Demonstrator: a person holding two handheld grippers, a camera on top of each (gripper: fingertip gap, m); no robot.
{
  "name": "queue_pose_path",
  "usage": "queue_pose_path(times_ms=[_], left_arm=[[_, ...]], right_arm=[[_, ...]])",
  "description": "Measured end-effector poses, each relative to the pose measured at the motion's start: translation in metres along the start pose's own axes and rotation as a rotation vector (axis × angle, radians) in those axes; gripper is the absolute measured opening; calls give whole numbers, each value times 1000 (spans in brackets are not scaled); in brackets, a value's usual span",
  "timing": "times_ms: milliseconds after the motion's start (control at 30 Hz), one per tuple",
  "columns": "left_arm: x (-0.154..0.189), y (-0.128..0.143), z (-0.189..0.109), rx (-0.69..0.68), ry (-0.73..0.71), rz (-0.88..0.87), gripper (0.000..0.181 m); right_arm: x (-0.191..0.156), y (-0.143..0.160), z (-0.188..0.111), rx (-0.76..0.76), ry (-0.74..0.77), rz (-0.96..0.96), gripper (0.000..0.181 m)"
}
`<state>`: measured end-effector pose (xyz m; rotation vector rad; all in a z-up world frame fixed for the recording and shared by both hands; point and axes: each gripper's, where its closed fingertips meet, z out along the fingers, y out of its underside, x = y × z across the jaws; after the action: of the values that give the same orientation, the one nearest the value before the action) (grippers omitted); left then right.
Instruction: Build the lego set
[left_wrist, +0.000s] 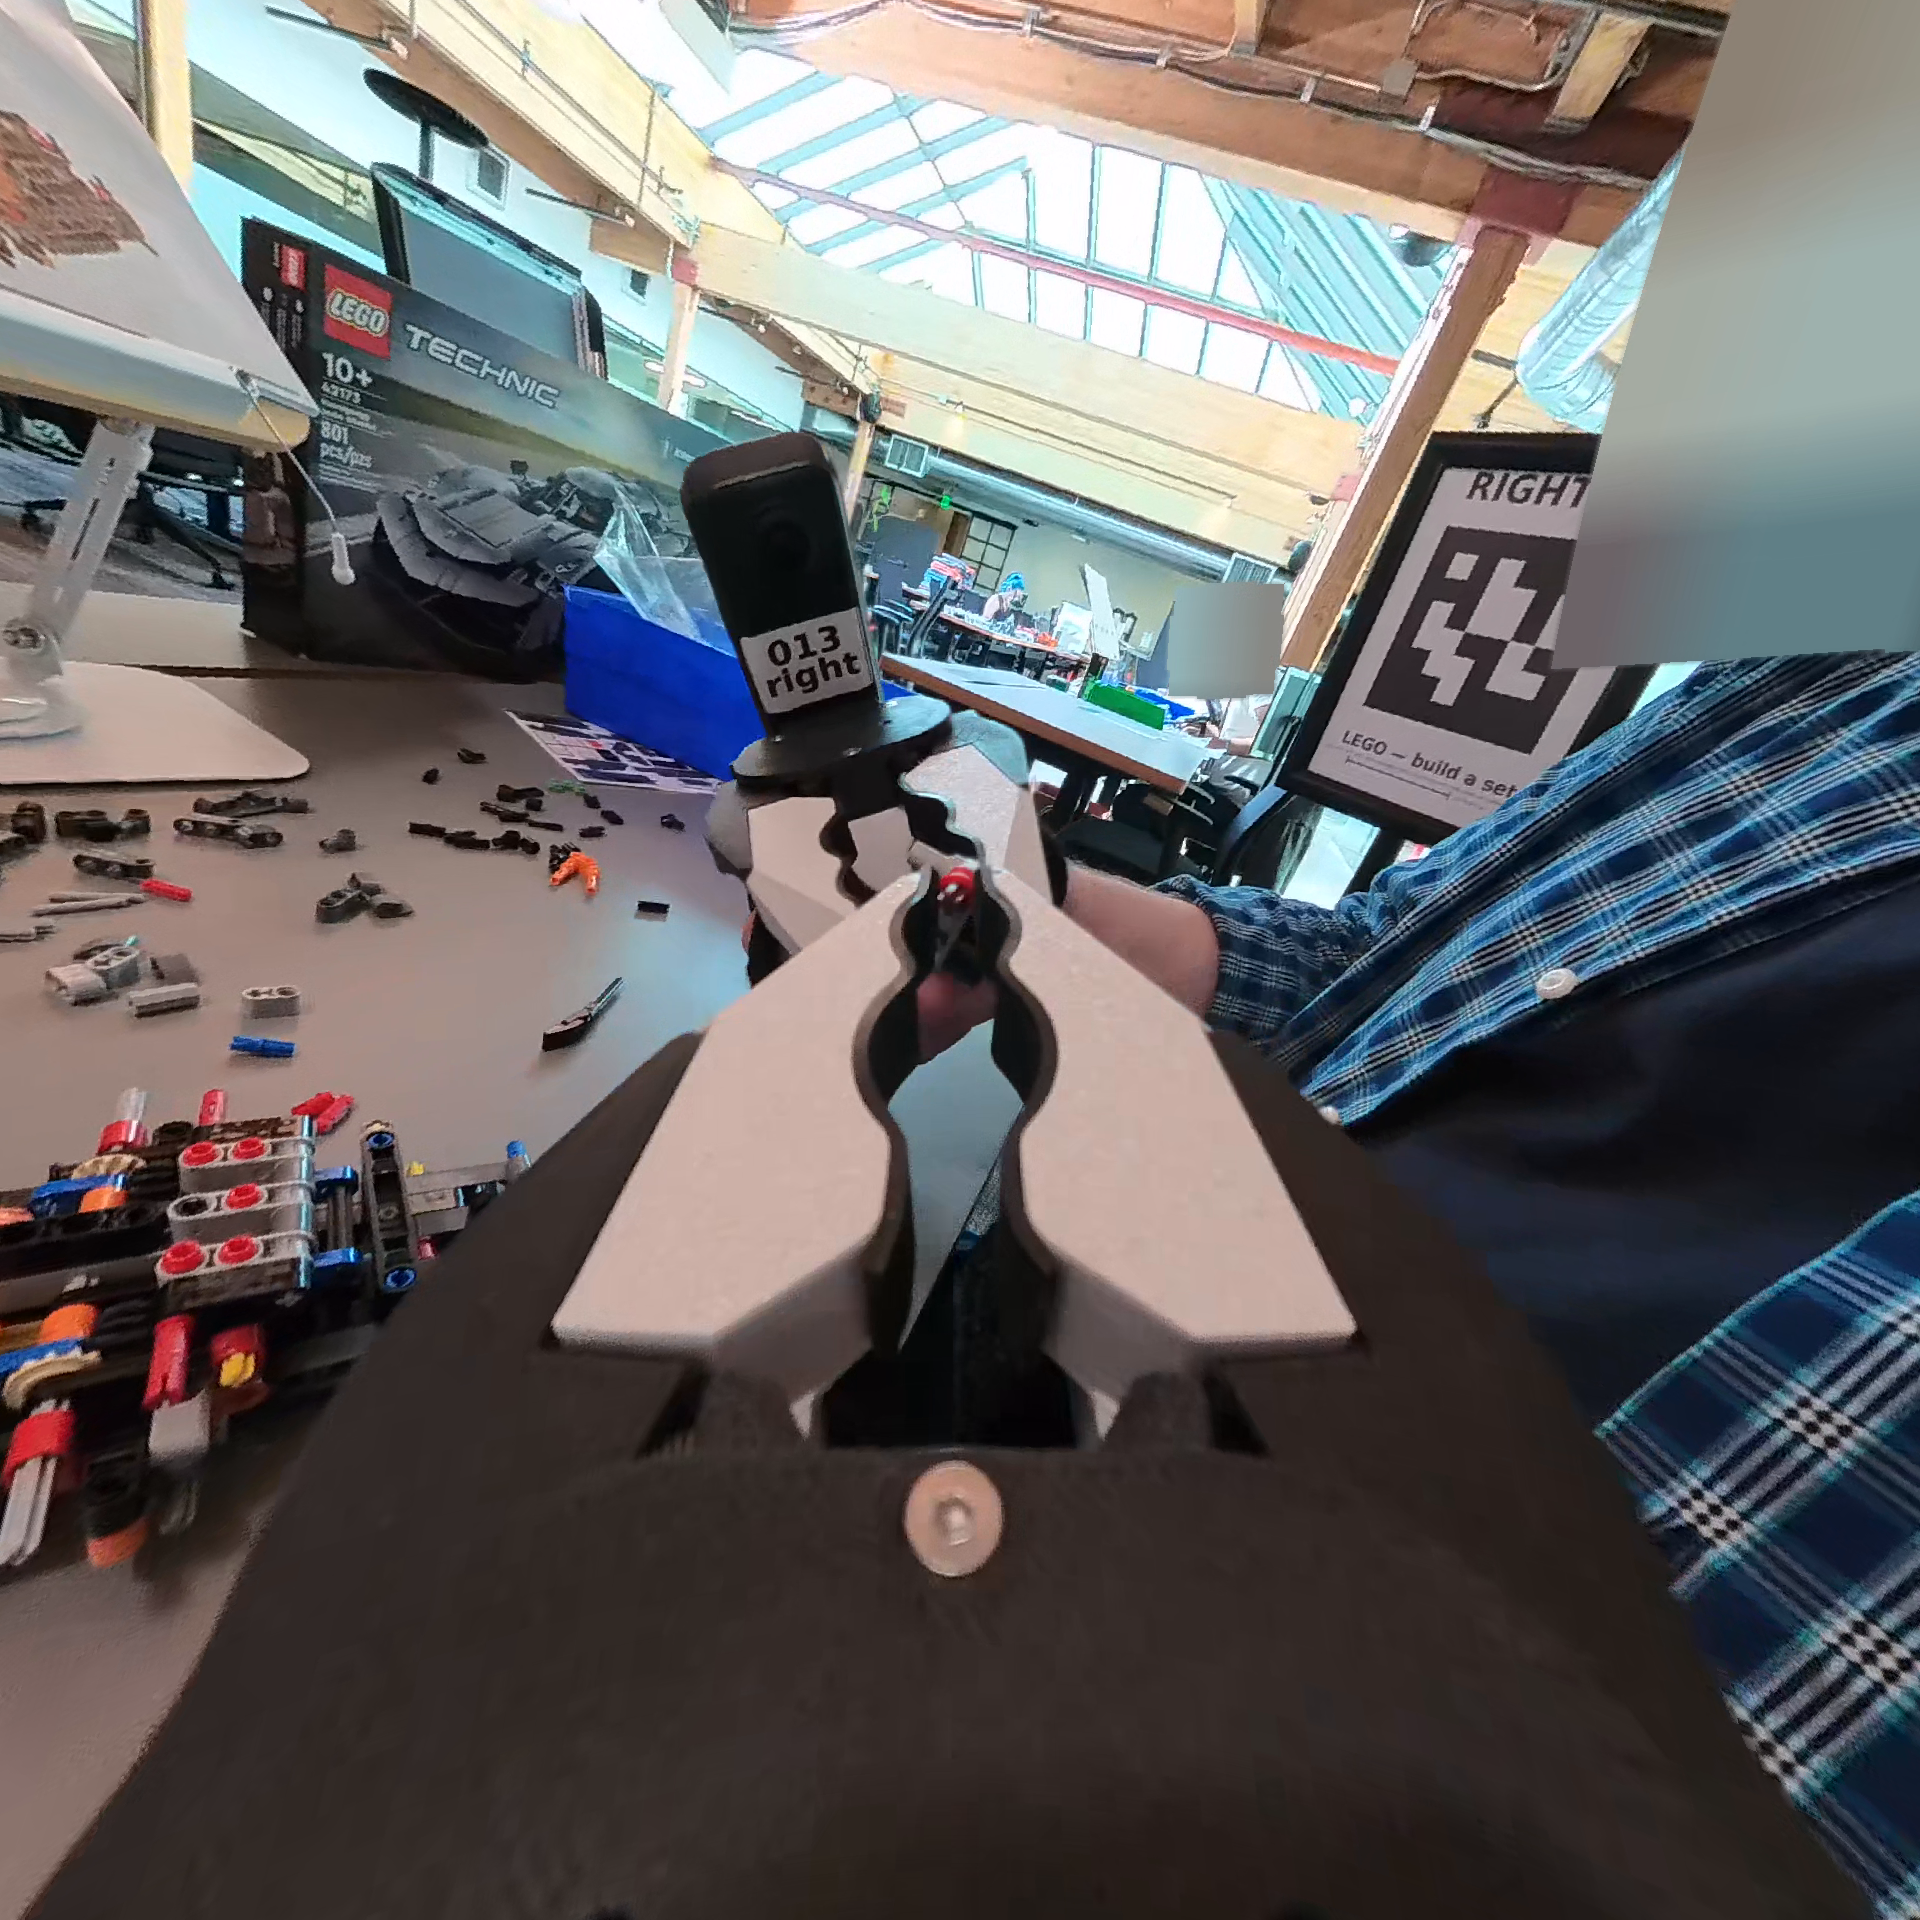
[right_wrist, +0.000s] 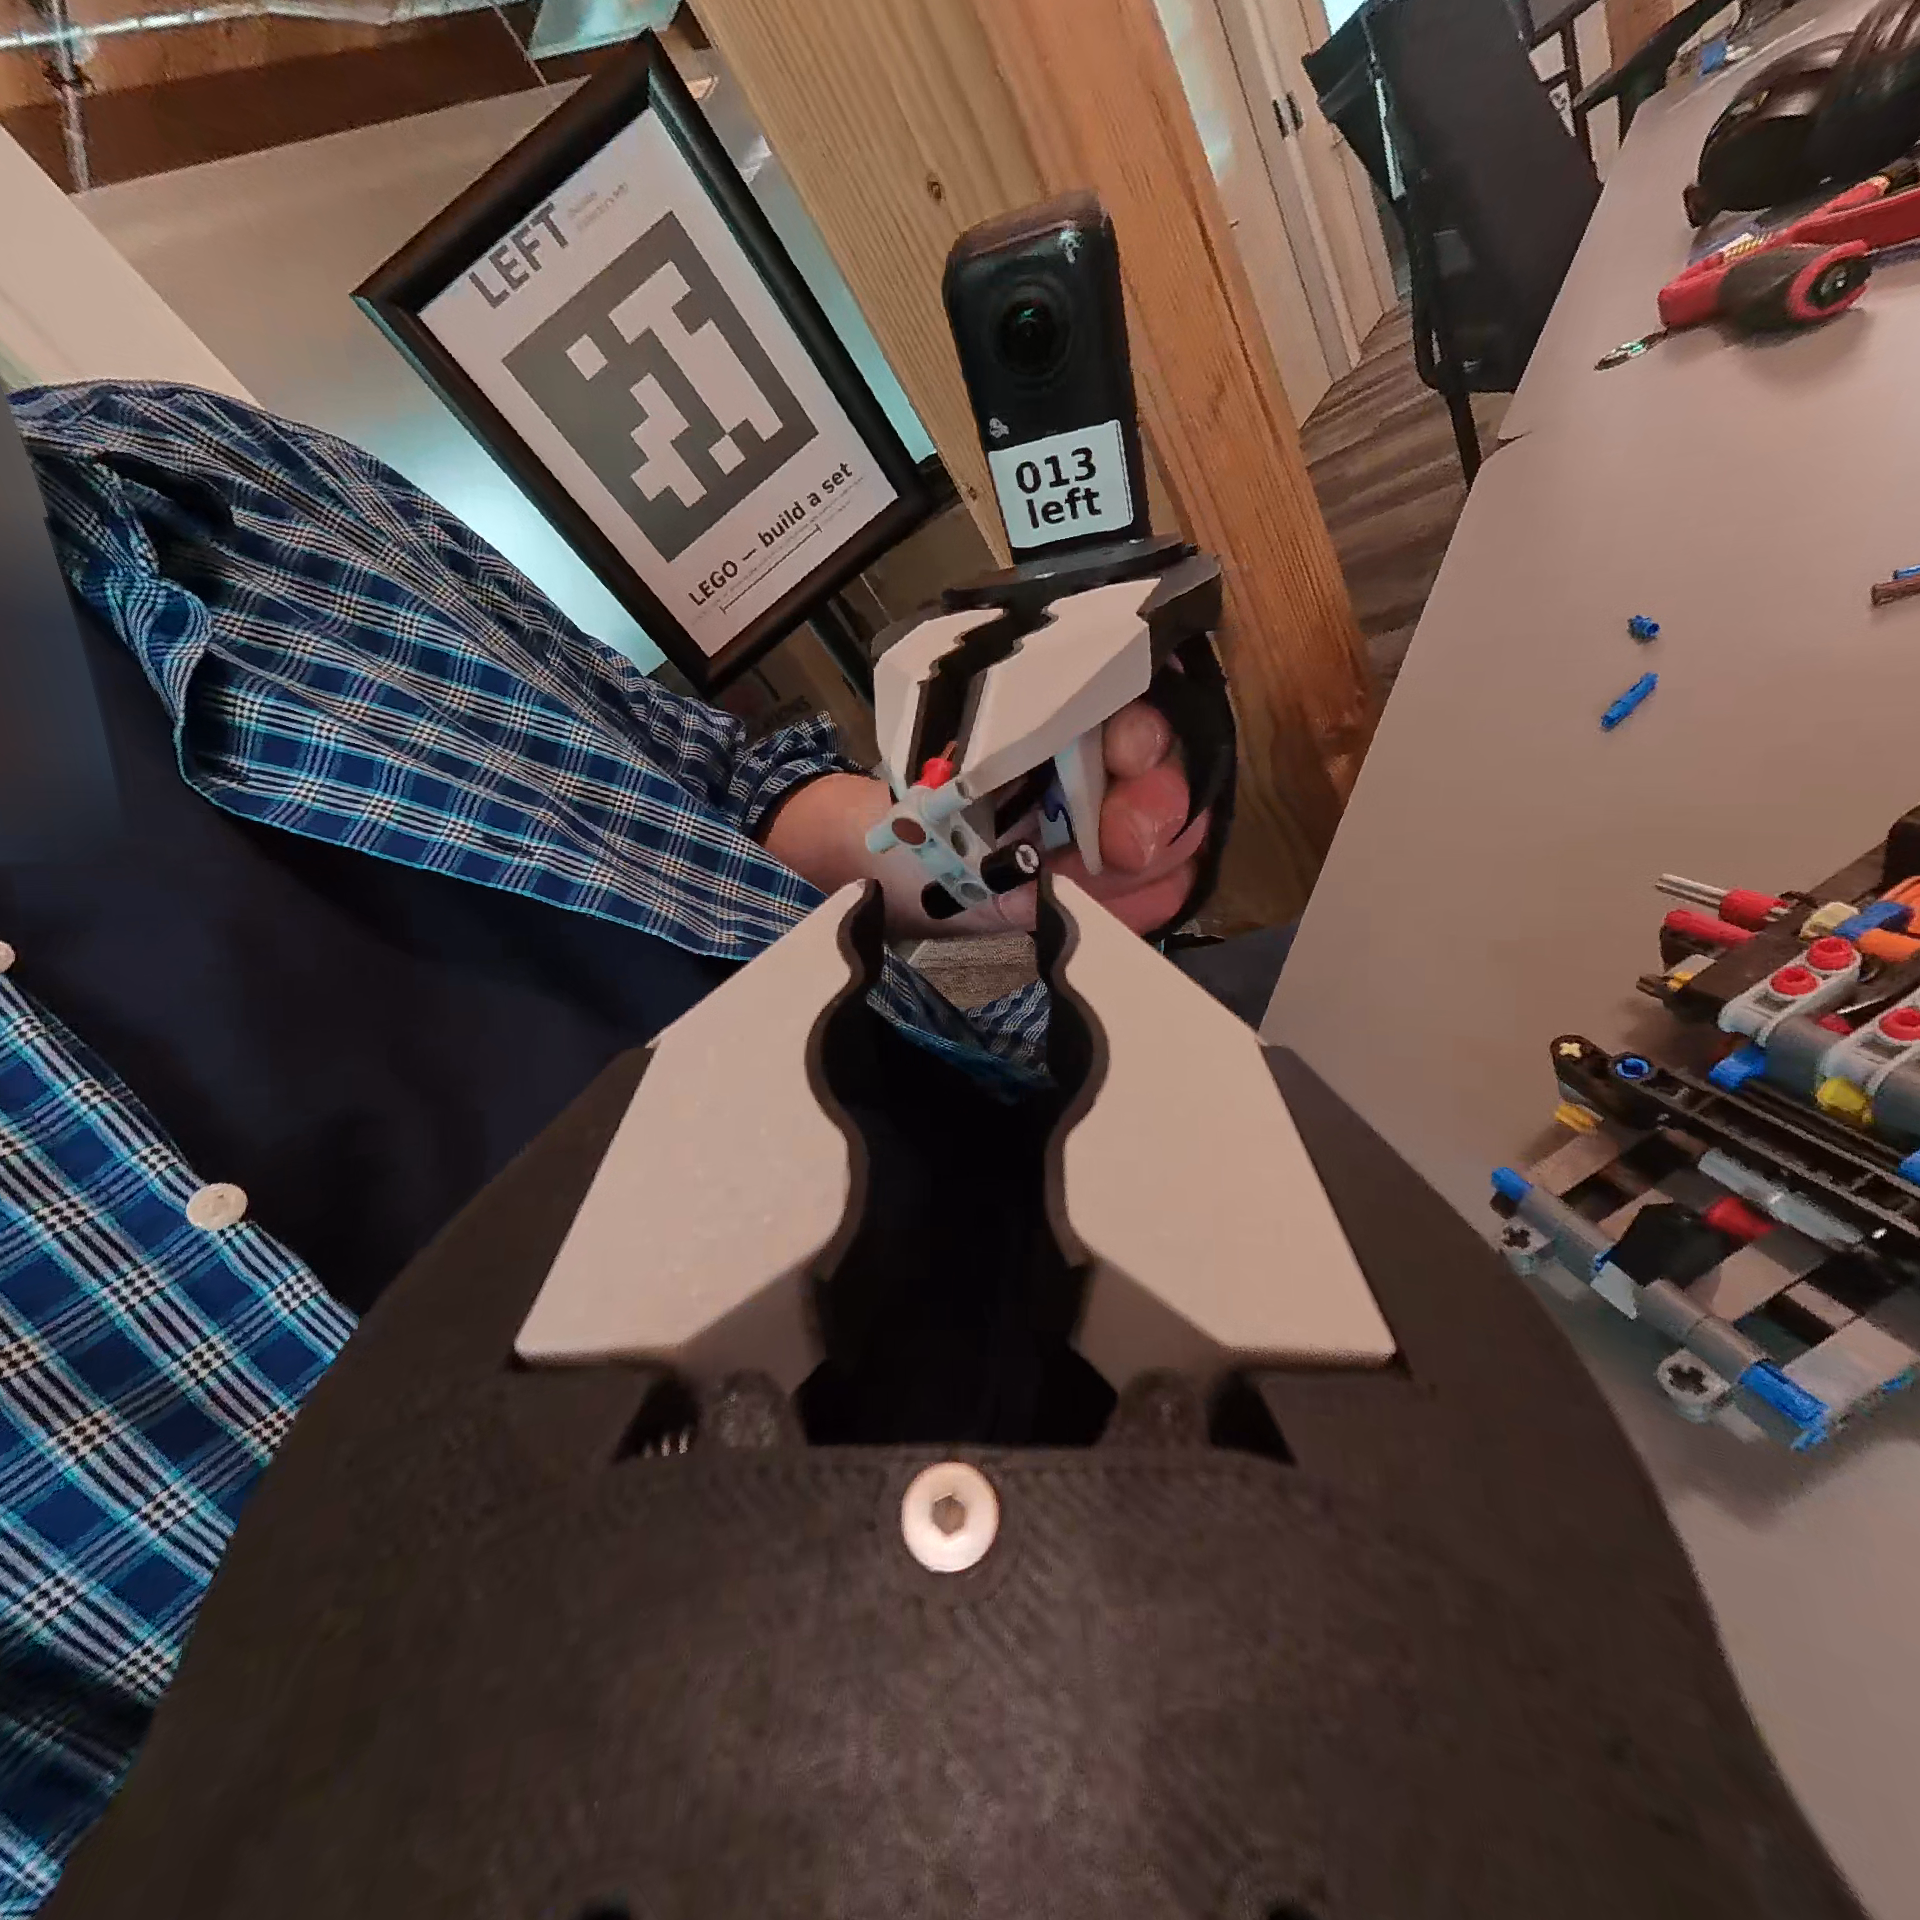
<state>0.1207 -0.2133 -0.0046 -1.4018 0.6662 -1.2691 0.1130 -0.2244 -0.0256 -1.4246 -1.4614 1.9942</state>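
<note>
My left gripper (left_wrist: 948, 883) is shut on a small light grey Lego piece (right_wrist: 930, 831) that carries a red pin (left_wrist: 956, 885) and black pins (right_wrist: 1013, 862). It holds the piece in the air off the table's edge, in front of the person's blue plaid shirt. My right gripper (right_wrist: 956, 899) is open, facing the left gripper (right_wrist: 940, 800) tip to tip, with its fingertips just short of the black pins. The right gripper also shows in the left wrist view (left_wrist: 883, 831). The partly built model (left_wrist: 208, 1247) lies on the grey table (left_wrist: 468, 987); it also shows in the right wrist view (right_wrist: 1766, 1091).
Several loose black, grey, red and blue pieces (left_wrist: 312, 883) are scattered on the table. Behind them are the set's box (left_wrist: 447, 468), a blue bin (left_wrist: 644, 665), a sticker sheet (left_wrist: 613, 753) and an instruction stand (left_wrist: 104, 260). Framed marker signs (left_wrist: 1475, 644) (right_wrist: 665, 416) stand beside the person.
</note>
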Motion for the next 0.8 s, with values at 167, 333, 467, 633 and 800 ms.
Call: queue_pose_path(times_ms=[167, 333, 467, 633, 800], left_arm=[[1, 3, 1, -9, -1, -2, 6], [-2, 3, 0, -9, -5, -10, 6], [-3, 5, -1, -12, -3, -16, 6], [-5, 6, -1, -9, -3, -30, 6], [-8, 7, -5, -4, -20, -36, 6]], right_arm=[[5, -1, 0, 1, 26, -21, 18], [8, -2, -2, -3, 55, -52, 17], [11, -2, -3, -9, 85, -83, 13], [16, -4, -5, -7, 113, -101, 6], [20, -3, -2, -19, 114, -88, 6]])
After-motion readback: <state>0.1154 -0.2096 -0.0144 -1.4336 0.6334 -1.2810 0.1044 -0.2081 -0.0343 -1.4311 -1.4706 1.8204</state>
